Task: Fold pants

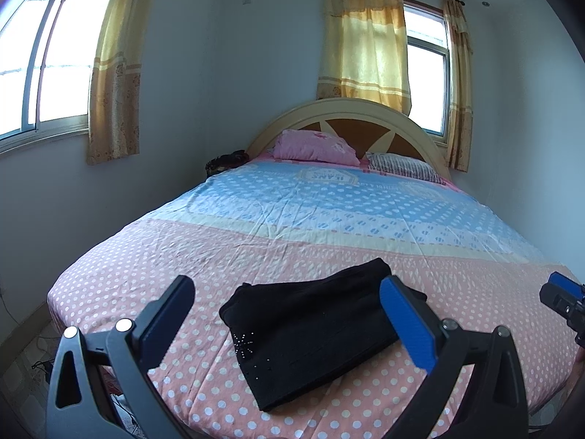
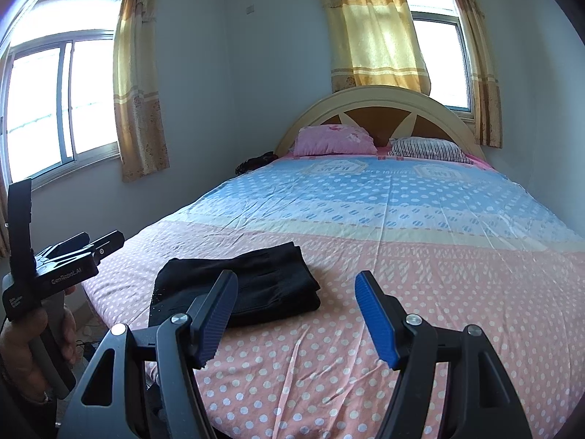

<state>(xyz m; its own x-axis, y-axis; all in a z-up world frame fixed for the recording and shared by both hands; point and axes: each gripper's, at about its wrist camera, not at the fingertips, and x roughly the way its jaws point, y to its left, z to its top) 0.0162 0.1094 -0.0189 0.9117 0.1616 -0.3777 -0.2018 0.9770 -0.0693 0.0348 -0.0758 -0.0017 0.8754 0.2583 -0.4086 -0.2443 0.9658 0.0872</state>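
Observation:
The black pants [image 1: 314, 333] lie folded into a compact rectangle on the pink dotted sheet near the foot of the bed [image 1: 329, 226]; small studs show near one corner. My left gripper [image 1: 289, 292] is open and empty, held above the pants with its fingers either side of them. In the right wrist view the pants [image 2: 241, 285] lie to the left. My right gripper [image 2: 296, 285] is open and empty over the bare sheet, right of the pants. The left gripper also shows at the left edge of the right wrist view [image 2: 98, 243], held in a hand.
The bed [image 2: 402, 219] fills the room's middle, with a pink pillow [image 1: 314, 146] and a striped pillow [image 1: 402, 166] at the headboard. A dark bundle [image 1: 226, 161] sits at the bed's far left corner. Walls, windows and curtains stand behind. Floor with cables [image 1: 44, 366] lies left.

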